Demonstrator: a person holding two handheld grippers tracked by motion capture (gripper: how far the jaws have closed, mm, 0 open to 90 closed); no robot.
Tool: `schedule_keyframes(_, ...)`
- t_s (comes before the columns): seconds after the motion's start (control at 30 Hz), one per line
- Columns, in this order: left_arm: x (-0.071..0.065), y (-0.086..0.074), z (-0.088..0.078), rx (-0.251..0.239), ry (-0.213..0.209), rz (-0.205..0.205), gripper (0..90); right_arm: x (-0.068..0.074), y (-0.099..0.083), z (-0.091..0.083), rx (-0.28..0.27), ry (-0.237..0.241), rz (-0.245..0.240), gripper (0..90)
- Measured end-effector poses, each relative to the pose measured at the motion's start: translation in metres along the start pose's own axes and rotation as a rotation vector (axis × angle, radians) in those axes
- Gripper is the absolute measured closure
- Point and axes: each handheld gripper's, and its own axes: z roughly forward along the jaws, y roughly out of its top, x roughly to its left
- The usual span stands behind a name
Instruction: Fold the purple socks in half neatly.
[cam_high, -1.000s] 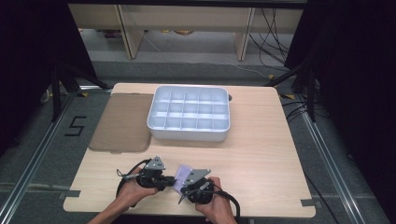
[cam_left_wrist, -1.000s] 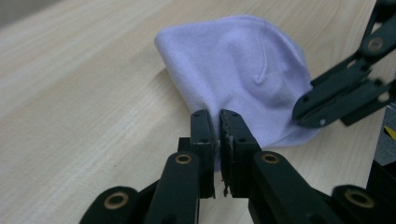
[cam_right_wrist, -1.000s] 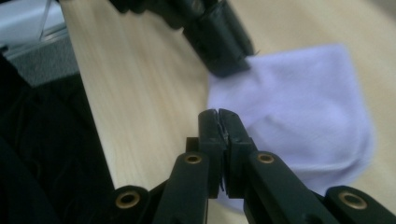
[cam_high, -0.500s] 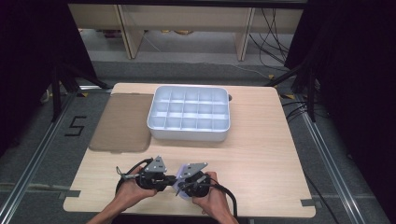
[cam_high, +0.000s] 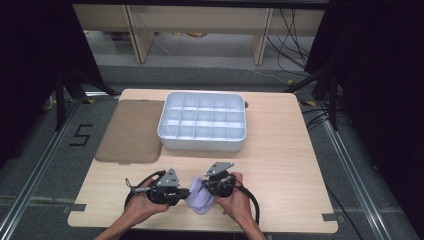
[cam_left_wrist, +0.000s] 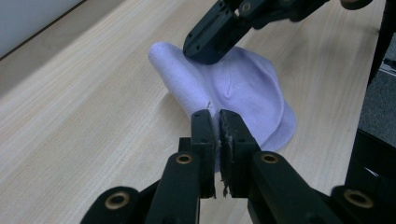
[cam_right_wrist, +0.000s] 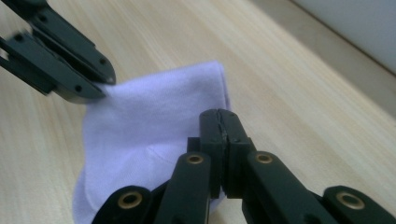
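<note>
A pale lilac cloth (cam_high: 200, 201) lies near the table's front edge, held up between both grippers. My left gripper (cam_high: 186, 194) is shut on one edge; in the left gripper view its jaws (cam_left_wrist: 215, 122) pinch a fold of the cloth (cam_left_wrist: 247, 88). My right gripper (cam_high: 204, 189) is shut on the opposite edge. In the right gripper view its jaws (cam_right_wrist: 220, 122) are pressed together over the cloth (cam_right_wrist: 149, 121). The left gripper (cam_right_wrist: 100, 83) bites the cloth's far corner there. In the left gripper view the right gripper (cam_left_wrist: 208, 49) grips the raised top of the cloth.
A white tray with several compartments (cam_high: 202, 142) stands at the middle back of the wooden table (cam_high: 285, 155). A flat brown mat (cam_high: 132, 132) lies to its left. The table's front edge runs just below both hands.
The right gripper has shifted to the right, away from the left one. The cloth, bunched between them half a second ago, now spreads out between the two.
</note>
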Motion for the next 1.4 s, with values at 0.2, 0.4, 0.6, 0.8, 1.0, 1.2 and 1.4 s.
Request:
schedule_keyframes(0.2, 0.001, -0.001, -0.002, 0.0, 0.003, 0.01, 84.2, 0.004, 0.002, -0.021, -0.011, 0.012, 0.022, 89.3)
schedule_keyframes(0.4, -0.003, 0.0, -0.004, -0.021, -0.008, 0.01, 84.1, 0.015, -0.017, -0.03, 0.041, 0.052, -0.018, 87.8)
schedule_keyframes(0.6, -0.01, 0.006, -0.007, -0.031, -0.001, 0.055, 84.0, 0.012, -0.024, -0.024, 0.087, 0.047, 0.015, 87.9)
schedule_keyframes(0.8, -0.025, 0.012, -0.001, -0.035, -0.052, 0.122, 83.8, 0.011, -0.026, -0.022, 0.084, 0.054, 0.036, 88.0)
schedule_keyframes(1.0, -0.038, 0.014, 0.01, -0.019, -0.089, 0.149, 83.4, 0.009, -0.026, -0.023, 0.092, 0.049, 0.063, 88.0)
schedule_keyframes(1.2, -0.046, 0.013, 0.023, 0.015, -0.107, 0.171, 83.1, 0.002, -0.024, -0.033, 0.094, 0.03, 0.102, 88.0)
schedule_keyframes(1.4, -0.047, 0.01, 0.03, 0.029, -0.118, 0.176, 82.4, -0.005, -0.011, -0.056, -0.048, 0.009, 0.07, 88.0)
